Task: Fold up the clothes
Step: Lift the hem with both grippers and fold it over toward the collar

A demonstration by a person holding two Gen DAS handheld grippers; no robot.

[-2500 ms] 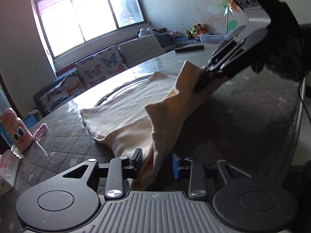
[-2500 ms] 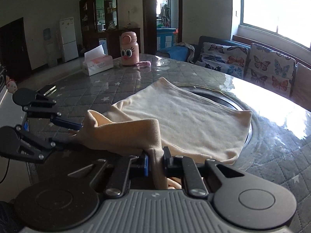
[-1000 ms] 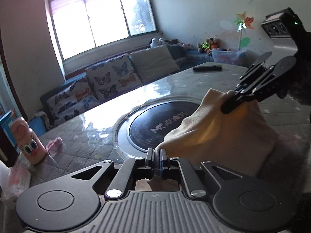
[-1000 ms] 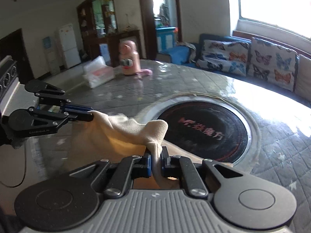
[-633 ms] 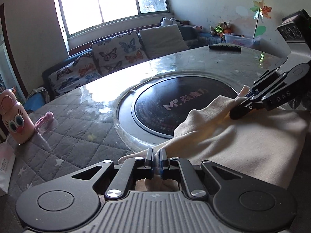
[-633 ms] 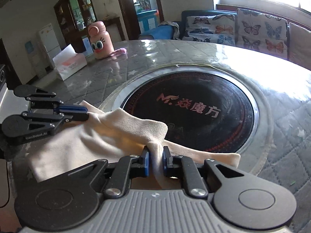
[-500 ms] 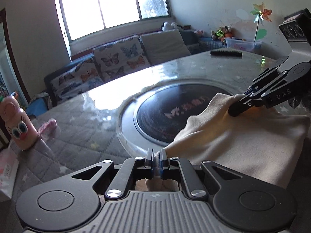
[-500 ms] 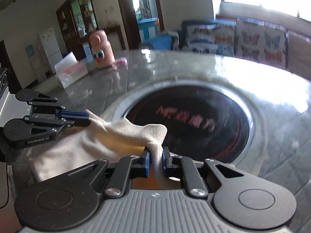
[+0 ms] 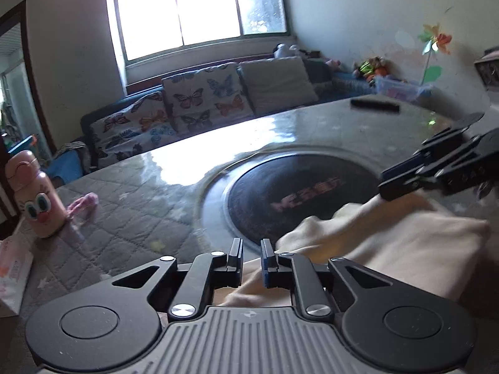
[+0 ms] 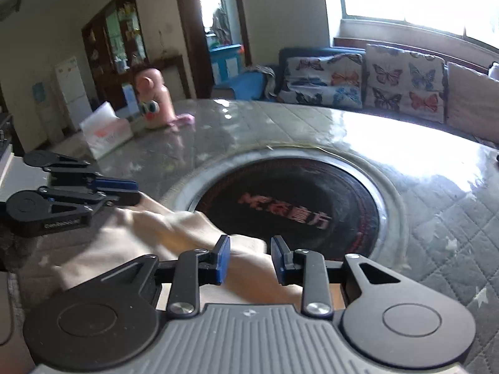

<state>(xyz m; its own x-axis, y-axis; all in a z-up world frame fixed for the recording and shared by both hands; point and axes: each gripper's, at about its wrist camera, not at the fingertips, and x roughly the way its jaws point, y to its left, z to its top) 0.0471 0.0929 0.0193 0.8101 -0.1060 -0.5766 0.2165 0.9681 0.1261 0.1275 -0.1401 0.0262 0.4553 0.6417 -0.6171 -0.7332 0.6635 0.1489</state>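
Note:
A cream garment (image 9: 389, 249) lies folded on the grey quilted table (image 9: 124, 218), near its front edge and partly over the round black insert. My left gripper (image 9: 251, 257) is open, its blue pads a small gap apart just above the cloth's near corner. My right gripper (image 10: 251, 260) is open wider over the garment (image 10: 140, 237), with the fabric lying loose under its fingers. Each gripper shows in the other's view: the right gripper (image 9: 386, 184) hovers at the cloth's far corner, and the left gripper (image 10: 137, 192) does the same on the other side.
A black round insert (image 9: 299, 193) with a metal rim sits mid-table. A pink bottle (image 9: 34, 196) and a tissue box (image 10: 106, 134) stand at the table's far left side. A dark remote (image 9: 374, 106) lies at the back. A sofa with butterfly cushions (image 9: 199, 99) lines the window wall.
Both grippers carried the cloth's corners over onto itself and set it down. Both have now opened and let go; the fold lies flat on the table.

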